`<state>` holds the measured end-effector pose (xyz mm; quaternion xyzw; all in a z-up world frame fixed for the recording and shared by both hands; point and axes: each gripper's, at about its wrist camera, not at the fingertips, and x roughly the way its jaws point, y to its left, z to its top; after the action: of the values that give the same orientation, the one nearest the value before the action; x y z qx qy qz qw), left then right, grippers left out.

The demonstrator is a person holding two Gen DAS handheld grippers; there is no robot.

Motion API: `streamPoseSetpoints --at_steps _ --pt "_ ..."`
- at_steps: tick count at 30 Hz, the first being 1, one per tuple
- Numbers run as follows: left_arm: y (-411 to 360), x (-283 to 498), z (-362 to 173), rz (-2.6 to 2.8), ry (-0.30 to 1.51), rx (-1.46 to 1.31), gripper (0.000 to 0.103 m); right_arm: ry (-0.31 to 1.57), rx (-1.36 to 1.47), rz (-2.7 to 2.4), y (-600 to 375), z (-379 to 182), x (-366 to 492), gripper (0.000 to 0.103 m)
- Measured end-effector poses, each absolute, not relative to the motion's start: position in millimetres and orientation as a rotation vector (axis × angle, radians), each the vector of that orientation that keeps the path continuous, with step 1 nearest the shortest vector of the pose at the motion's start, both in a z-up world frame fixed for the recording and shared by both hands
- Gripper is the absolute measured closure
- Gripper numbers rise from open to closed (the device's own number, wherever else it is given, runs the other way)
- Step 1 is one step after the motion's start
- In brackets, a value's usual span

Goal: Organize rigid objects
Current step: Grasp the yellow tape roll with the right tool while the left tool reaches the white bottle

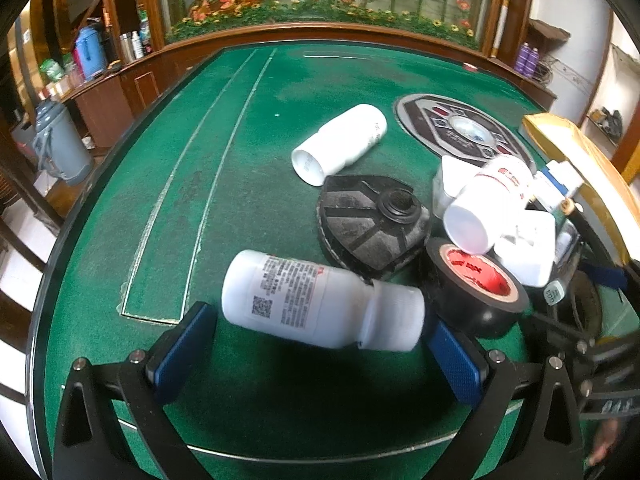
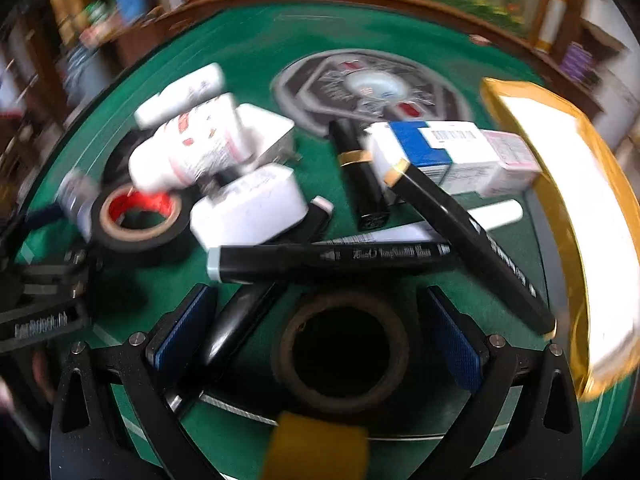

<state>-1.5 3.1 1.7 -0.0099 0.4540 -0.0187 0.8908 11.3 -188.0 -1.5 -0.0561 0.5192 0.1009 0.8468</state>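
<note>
Barely underway, by the look of it: nearly everything still lay loose on the green table. The left gripper had a white labelled bottle lying crosswise between its blue pads, cap toward the right pad. The jaws stood wide, and whether they actually pinched the bottle I could not tell; it seemed to hang just above the felt, which hinted at a grip.

A second white bottle lay on its side further out, well apart from the heap. A red-printed bottle rested atop white adapter blocks, with a black tape roll just beside them and a dark fan-shaped part between tape and bottles.

The right view was badly blurred. The right gripper hung released over a dark tape roll, nothing clasped. Ahead of it black markers crossed one another, and a blue-and-white carton leaned against a pink one.

As for containers, the only candidate was a yellow-rimmed tray at the right edge, its inside showing white and glared; I saw nothing in it. Sorting looked almost wholly left to do.
</note>
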Motion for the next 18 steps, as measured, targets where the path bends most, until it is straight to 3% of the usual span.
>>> streamPoseSetpoints --at_steps 7,10,11,12,16,18 --pt "16 -14 15 -0.046 0.859 -0.066 0.002 1.097 -0.012 0.341 -206 8 -13 0.001" --pt "16 -18 19 -0.076 0.837 -0.078 0.009 1.066 0.024 0.371 -221 20 -29 0.001" --pt "17 -19 20 -0.099 0.841 -0.092 0.016 1.053 0.036 0.373 -226 24 -34 0.001" --pt "17 -19 20 -0.108 0.845 -0.095 0.022 1.050 0.042 0.373 -229 25 -35 0.004" --pt "14 -23 23 -0.134 0.835 -0.088 0.022 1.058 0.051 0.400 -235 28 -51 0.018" --pt "11 -28 27 -0.148 0.810 -0.079 0.022 1.059 0.041 0.421 -230 28 -61 0.018"
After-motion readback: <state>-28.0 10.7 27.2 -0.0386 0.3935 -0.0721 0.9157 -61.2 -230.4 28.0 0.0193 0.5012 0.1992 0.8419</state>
